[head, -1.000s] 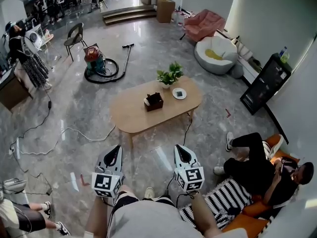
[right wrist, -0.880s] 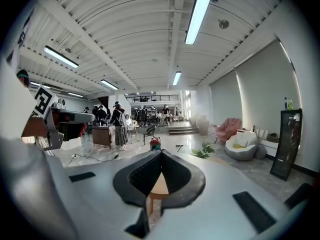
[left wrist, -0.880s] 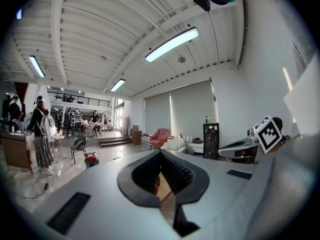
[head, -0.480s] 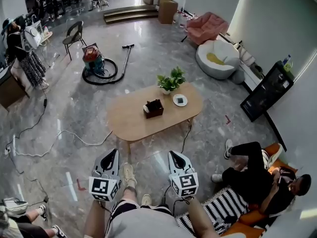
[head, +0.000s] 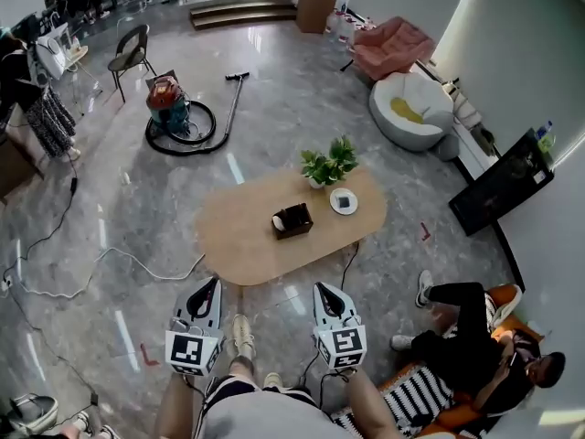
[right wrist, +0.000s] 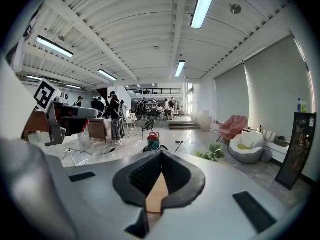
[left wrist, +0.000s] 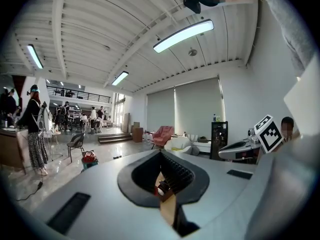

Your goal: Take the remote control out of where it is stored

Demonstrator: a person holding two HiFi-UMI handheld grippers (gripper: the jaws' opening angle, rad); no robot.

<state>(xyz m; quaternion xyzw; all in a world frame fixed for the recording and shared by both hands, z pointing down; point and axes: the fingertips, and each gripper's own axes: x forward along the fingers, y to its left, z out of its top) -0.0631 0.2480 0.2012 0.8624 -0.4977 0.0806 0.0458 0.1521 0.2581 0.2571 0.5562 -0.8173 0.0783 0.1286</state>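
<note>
Both tools are out front with nothing in them: the left gripper (head: 216, 282) has its jaws pressed together, and the right gripper (head: 321, 288) is closed the same way. Well ahead of both, on the wooden table (head: 242, 240), sits a dark box (head: 292, 219). It's too small to show its contents, so the remote control can't be made out.

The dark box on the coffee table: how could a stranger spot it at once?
On the grey floor stands an oval wooden coffee table. On it sit a potted plant, a small white dish and the dark box. The box is the only dark, straight-sided one, and lies nearest the table's middle.
</note>
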